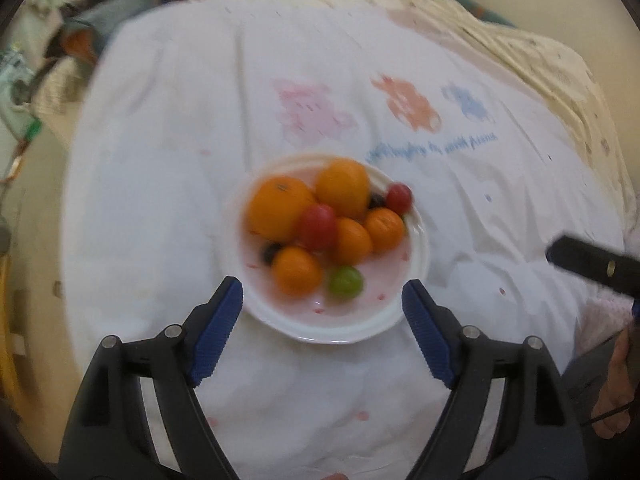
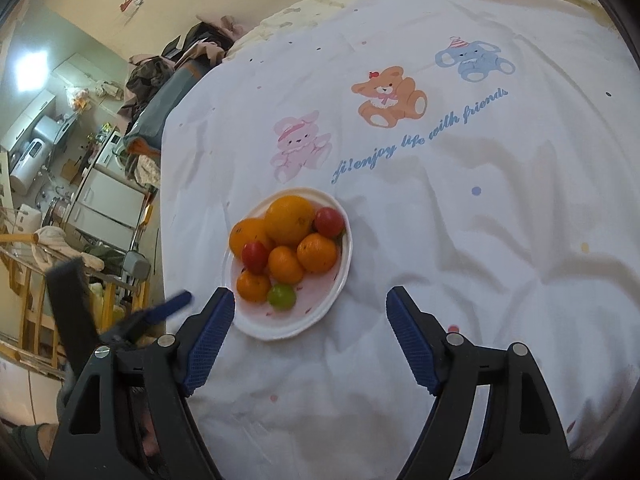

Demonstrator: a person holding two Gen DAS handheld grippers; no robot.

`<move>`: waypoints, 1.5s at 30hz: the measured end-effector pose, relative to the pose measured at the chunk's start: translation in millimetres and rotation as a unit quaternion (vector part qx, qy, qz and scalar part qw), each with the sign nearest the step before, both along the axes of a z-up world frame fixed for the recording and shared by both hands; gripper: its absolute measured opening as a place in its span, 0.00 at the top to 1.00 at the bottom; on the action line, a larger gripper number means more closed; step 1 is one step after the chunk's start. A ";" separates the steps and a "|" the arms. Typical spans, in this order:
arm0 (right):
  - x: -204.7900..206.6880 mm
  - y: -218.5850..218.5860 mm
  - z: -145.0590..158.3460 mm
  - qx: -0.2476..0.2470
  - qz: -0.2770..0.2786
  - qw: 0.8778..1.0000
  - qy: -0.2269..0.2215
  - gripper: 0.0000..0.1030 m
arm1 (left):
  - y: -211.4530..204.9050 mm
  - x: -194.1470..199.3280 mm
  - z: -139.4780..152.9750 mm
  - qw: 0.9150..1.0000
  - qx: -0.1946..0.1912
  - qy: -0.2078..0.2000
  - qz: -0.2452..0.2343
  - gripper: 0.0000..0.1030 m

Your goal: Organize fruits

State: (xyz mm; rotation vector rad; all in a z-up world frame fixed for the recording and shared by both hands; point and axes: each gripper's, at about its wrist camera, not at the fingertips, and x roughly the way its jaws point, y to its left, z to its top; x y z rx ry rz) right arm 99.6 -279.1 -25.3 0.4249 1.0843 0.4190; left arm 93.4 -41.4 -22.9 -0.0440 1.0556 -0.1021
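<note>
A white plate [image 1: 416, 256] [image 2: 320, 316] sits on a white bed sheet and holds several oranges [image 1: 278, 212] [image 2: 290, 218], red tomatoes [image 1: 318, 226] [image 2: 329, 222], a green grape [image 1: 345, 282] [image 2: 282, 297] and dark berries [image 1: 272, 252]. My left gripper [image 1: 322, 300] is open and empty, above the plate's near rim. My right gripper [image 2: 310, 312] is open and empty, with its left finger by the plate's near left rim. The right gripper also shows at the right edge of the left wrist view [image 1: 588, 264], and the left gripper at the left of the right wrist view [image 2: 120, 320].
The sheet [image 2: 460, 208] has printed bears and blue lettering [image 2: 420, 136]. The bed's left edge [image 2: 162, 216] drops to a cluttered room with wooden furniture [image 2: 28, 292] and appliances [image 2: 108, 200]. Clothes are piled at the far left [image 2: 192, 52].
</note>
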 end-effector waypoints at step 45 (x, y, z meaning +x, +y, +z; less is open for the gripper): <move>-85.4 55.1 25.3 -0.132 -0.003 0.974 -0.181 0.02 | 52.4 -105.5 41.0 0.988 -0.002 -0.117 0.097 0.00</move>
